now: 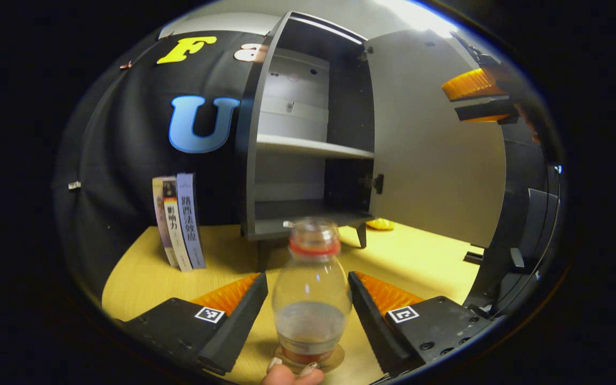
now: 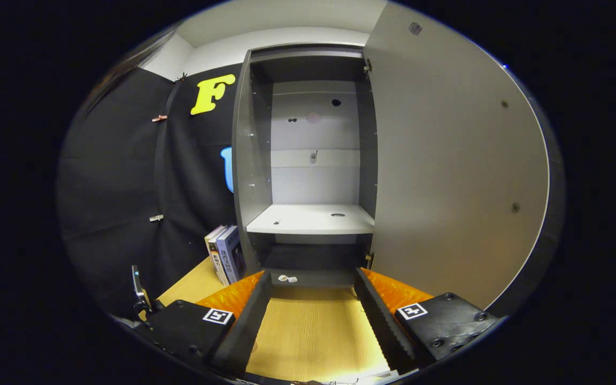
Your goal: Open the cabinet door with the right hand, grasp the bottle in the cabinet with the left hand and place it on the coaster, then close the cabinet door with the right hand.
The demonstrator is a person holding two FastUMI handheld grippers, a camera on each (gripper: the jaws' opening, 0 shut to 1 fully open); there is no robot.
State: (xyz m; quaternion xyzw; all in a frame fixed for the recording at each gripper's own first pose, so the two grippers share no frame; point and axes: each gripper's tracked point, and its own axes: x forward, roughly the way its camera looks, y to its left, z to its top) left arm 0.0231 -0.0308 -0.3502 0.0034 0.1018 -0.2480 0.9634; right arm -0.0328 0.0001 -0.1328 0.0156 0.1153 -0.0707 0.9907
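Jaws of your left gripper (image 1: 308, 299) stand parted on either side of the clear bottle (image 1: 312, 291), a gap showing on each side, so nothing is clamped. Your right gripper (image 2: 313, 326) is likewise spread wide over bare tabletop, holding nothing.

By the look of it, you are well into the job: the cabinet door (image 1: 431, 155) hangs fully open, the grey cabinet (image 2: 308, 160) has bare shelves, and the bottle, part-filled with a red band at the neck, stands upright on the round coaster (image 1: 335, 359) in front of the cabinet. A fingertip (image 1: 292, 374) shows at the lower edge, just beside the coaster. What is left, as I judge it: draw the left gripper clear and swing the door shut with the right.

You work on a pale wooden table (image 1: 142, 278); three books (image 1: 178, 222) lean against the black cloth wall, left of the cabinet.
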